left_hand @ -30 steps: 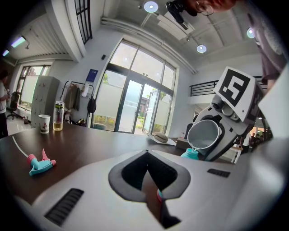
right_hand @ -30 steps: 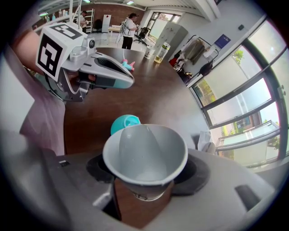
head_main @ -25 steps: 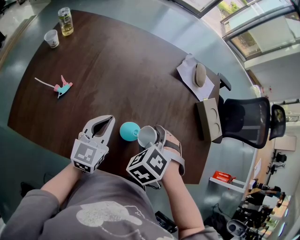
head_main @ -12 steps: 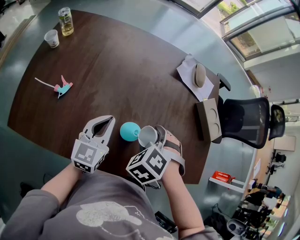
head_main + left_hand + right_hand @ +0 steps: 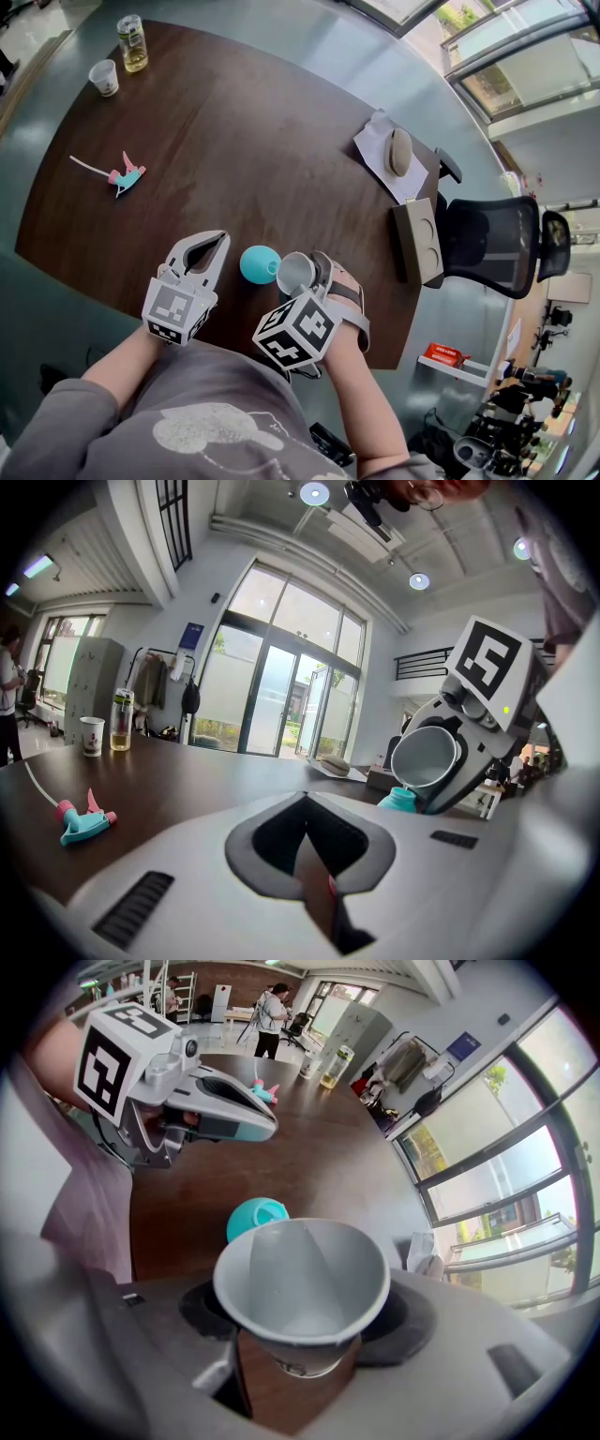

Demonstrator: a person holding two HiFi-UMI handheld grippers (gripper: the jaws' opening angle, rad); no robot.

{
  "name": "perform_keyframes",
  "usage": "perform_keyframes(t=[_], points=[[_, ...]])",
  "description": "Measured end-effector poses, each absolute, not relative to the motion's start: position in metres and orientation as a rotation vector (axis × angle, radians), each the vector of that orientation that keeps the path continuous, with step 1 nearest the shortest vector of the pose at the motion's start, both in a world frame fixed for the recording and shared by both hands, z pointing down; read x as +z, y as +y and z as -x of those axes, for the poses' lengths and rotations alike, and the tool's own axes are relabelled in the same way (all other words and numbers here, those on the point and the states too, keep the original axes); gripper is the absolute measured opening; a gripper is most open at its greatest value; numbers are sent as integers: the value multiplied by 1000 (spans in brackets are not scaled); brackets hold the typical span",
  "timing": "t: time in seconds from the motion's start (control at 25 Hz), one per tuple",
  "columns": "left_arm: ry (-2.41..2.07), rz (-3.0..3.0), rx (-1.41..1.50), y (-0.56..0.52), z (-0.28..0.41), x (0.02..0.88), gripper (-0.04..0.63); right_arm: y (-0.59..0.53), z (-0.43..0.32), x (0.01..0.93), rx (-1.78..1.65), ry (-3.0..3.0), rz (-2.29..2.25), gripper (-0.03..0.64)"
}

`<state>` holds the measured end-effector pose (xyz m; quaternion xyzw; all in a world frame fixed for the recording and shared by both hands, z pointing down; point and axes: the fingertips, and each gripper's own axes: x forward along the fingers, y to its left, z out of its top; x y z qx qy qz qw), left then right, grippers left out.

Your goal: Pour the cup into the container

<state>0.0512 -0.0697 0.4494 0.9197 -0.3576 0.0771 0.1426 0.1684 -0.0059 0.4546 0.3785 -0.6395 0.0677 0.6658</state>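
A grey paper cup (image 5: 294, 272) is tipped on its side, with my right gripper (image 5: 306, 276) shut on it. Its mouth faces a small teal container (image 5: 258, 263) that stands on the dark table (image 5: 234, 141) just beside it. In the right gripper view the cup (image 5: 300, 1283) fills the space between the jaws and its inside looks bare; the teal container (image 5: 255, 1218) sits just beyond its rim. My left gripper (image 5: 216, 244) rests shut and holds nothing, to the left of the container. From the left gripper view the cup (image 5: 427, 757) hangs over the container (image 5: 398, 801).
At the table's far left stand a glass of yellow drink (image 5: 131, 42) and a small white cup (image 5: 103, 77). A pink and teal sprayer (image 5: 122, 174) lies nearer. At the right are a paper with a beige object (image 5: 398, 150), a box (image 5: 419, 239) and an office chair (image 5: 492, 244).
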Motion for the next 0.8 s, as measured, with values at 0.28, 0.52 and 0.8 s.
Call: perform_keyframes(t=[0.28, 0.52, 0.8], points=[[-1037, -2654, 224, -69, -52, 449, 6, -5, -164, 455, 185, -1498, -876, 301], [-1049, -2653, 229, -66, -50, 447, 6, -7, -160, 453, 206, -1564, -920, 301], [-1060, -2655, 241, -60, -49, 446, 6, -11, -160, 442, 256, -1717, -1044, 301]])
